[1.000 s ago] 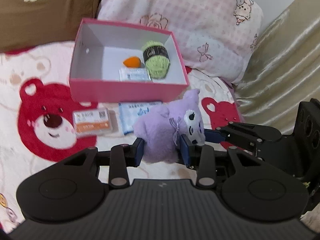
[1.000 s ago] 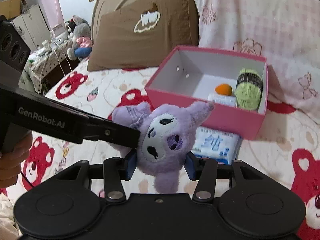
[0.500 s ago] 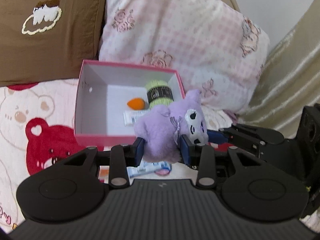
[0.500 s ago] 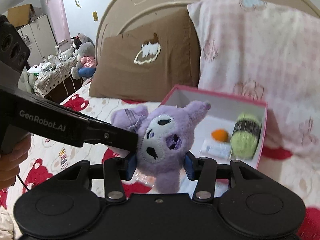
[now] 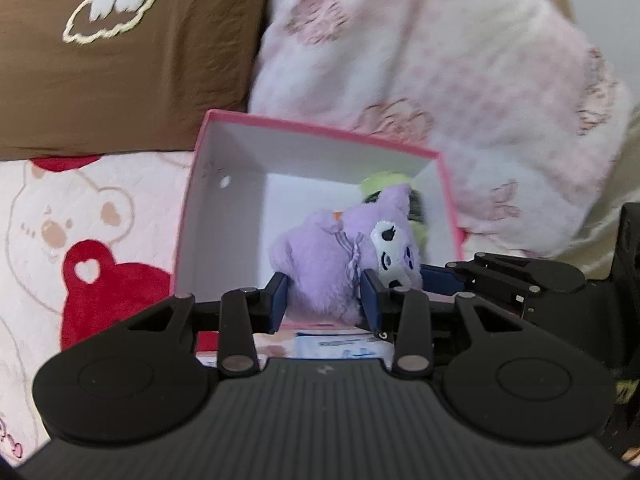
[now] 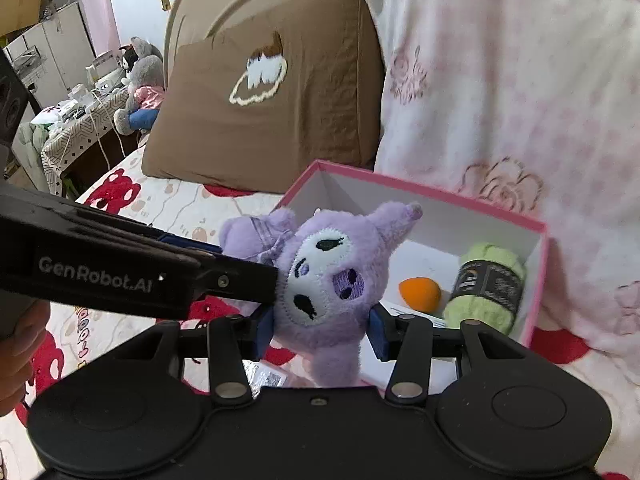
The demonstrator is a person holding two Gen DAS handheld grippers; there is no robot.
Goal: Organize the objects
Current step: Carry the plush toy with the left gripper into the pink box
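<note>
purple plush (image 5: 320, 268) carried forward, now over pink box (image 5: 304, 132)

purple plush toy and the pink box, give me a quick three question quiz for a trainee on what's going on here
1. True or false: both tongs, left and right, are shut on the soft purple plush toy with the white embroidered face.
2. Which item lies in the pink cardboard box with white inner walls? A) a small orange egg-shaped sponge B) a red apple C) a pair of scissors
3. Fill in: the skein of ____ yarn with a black label lies in the box beside the orange sponge.

Key: 1 true; 2 A; 3 green.
</note>
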